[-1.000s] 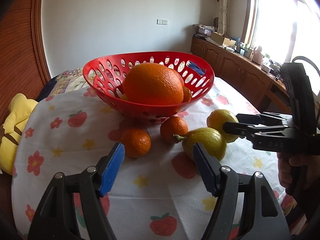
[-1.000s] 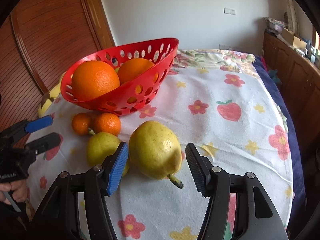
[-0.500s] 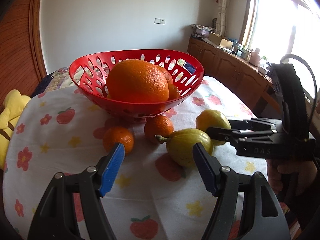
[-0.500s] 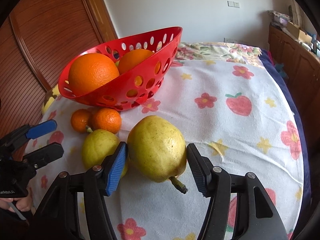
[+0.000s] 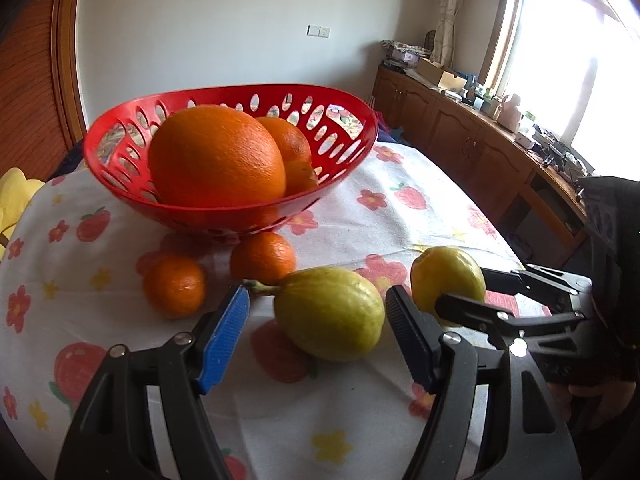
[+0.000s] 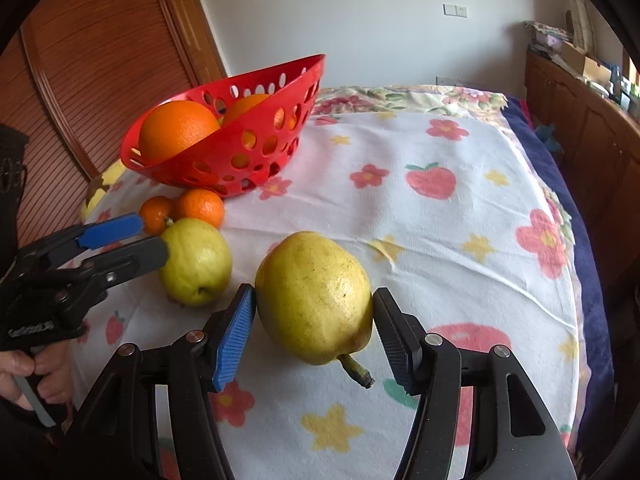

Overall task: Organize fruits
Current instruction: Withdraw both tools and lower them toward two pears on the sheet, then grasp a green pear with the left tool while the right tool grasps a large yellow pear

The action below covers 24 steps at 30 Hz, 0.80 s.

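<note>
A red perforated basket (image 5: 344, 168) (image 6: 256, 112) holds a big orange (image 5: 216, 156) and smaller ones. Two mandarins (image 5: 262, 258) (image 5: 174, 285) lie in front of it. A green-yellow pear (image 5: 330, 314) (image 6: 196, 266) lies between the open fingers of my left gripper (image 5: 316, 332), not touched. A yellow pear (image 6: 314, 314) (image 5: 446, 276) sits between the fingers of my right gripper (image 6: 314, 330), which stand close on both sides; it rests on the cloth. The right gripper also shows in the left wrist view (image 5: 480, 292), the left gripper in the right wrist view (image 6: 128, 236).
The round table wears a white cloth (image 6: 420, 216) with strawberry and flower prints. A wooden sideboard (image 5: 480, 160) with clutter runs along the right wall under a window. A yellow cushion (image 5: 16, 196) lies at the far left.
Both grippers moved forward toward the pears. The green pear now lies between my left fingers, and the right fingers stand nearer around the yellow pear.
</note>
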### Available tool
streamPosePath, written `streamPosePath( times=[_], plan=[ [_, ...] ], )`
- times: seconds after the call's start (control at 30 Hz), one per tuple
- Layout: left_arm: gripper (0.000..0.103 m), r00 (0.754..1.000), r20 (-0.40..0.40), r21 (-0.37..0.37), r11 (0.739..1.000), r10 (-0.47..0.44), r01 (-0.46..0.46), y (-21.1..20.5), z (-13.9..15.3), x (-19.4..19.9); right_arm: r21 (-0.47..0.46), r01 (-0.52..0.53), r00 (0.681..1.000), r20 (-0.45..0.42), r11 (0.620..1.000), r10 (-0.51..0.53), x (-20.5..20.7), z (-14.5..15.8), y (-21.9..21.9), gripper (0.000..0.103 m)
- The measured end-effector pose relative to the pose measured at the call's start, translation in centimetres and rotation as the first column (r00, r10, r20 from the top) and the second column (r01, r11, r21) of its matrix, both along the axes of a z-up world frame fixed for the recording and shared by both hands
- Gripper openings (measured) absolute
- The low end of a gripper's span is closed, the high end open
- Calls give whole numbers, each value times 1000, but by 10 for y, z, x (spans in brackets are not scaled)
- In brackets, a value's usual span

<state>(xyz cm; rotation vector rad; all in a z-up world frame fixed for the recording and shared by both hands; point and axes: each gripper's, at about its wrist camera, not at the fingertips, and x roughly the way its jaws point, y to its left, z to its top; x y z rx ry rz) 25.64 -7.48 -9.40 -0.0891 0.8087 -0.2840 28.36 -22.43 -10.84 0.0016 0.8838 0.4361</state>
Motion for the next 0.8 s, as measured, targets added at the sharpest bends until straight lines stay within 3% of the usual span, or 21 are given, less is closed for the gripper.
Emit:
streamPosePath(
  times=[0.23, 0.8],
  plan=[
    [72, 997, -59, -38, 998, 43, -46, -1, -8, 11, -16, -15, 1000, 25, 1000, 16, -4, -2, 3, 62],
    [72, 991, -136, -120, 992, 14, -30, -9, -21, 26, 21, -12, 1000, 12, 1000, 12, -2, -2, -1, 63]
  ],
)
